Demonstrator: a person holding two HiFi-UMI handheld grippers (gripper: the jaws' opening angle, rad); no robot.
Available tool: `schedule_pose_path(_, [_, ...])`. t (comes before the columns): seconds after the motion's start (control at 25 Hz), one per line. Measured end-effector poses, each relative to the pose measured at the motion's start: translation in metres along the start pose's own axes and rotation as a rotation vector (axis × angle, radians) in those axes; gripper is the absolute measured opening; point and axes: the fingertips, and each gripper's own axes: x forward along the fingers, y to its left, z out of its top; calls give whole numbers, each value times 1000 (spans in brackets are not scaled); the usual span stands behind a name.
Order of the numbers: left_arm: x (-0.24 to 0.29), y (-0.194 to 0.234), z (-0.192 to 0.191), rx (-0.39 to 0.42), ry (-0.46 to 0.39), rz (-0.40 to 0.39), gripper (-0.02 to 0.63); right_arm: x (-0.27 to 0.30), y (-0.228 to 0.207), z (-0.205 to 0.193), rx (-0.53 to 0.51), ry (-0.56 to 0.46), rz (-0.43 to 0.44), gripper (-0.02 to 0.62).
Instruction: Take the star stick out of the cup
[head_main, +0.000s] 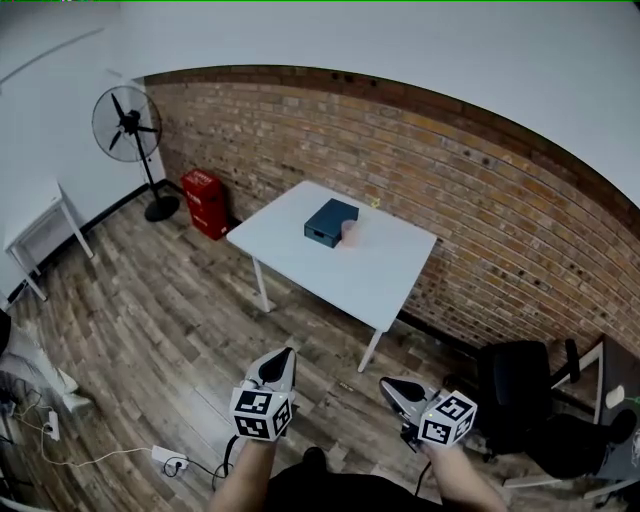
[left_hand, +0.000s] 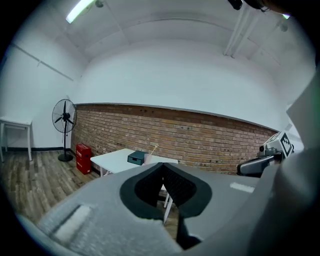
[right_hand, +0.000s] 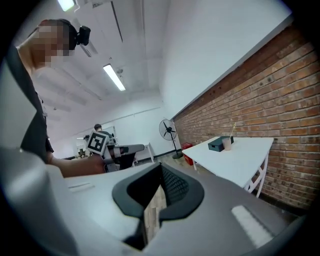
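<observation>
Far ahead of left tongs (head_main: 286, 356), right tongs (head_main: 387, 385): star stick (right_hand: 233, 130) in cup (right_hand: 227, 144).

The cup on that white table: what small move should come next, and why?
Probably walk closer to the table: the cup with its stick stands far across the floor, beyond the left gripper and right gripper, both shut and empty.

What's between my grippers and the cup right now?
Between the left gripper, the right gripper and the cup lie only wood floor and bare white table top, as the head view shows.
</observation>
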Motion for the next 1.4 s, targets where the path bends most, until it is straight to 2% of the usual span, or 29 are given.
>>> schedule_pose_path(0.16, [35, 34, 10, -16, 22, -7, 5, 39, -14, 9, 33, 13, 3, 0])
schedule_pose_path(0.32, [61, 47, 18, -4, 31, -43, 5, 60, -29, 5, 73, 21, -22, 0])
schedule_pose_path(0.68, [103, 66, -2, -18, 103, -83, 5, 95, -59, -11, 143, 54, -36, 0])
schedule_pose_path(1.12, [135, 110, -5, -51, 124, 5, 5, 156, -108, -2, 163, 75, 54, 0])
schedule_pose_path(1.4, [205, 120, 23, -24, 116, 8, 5, 189, -171, 40, 142, 49, 77, 0])
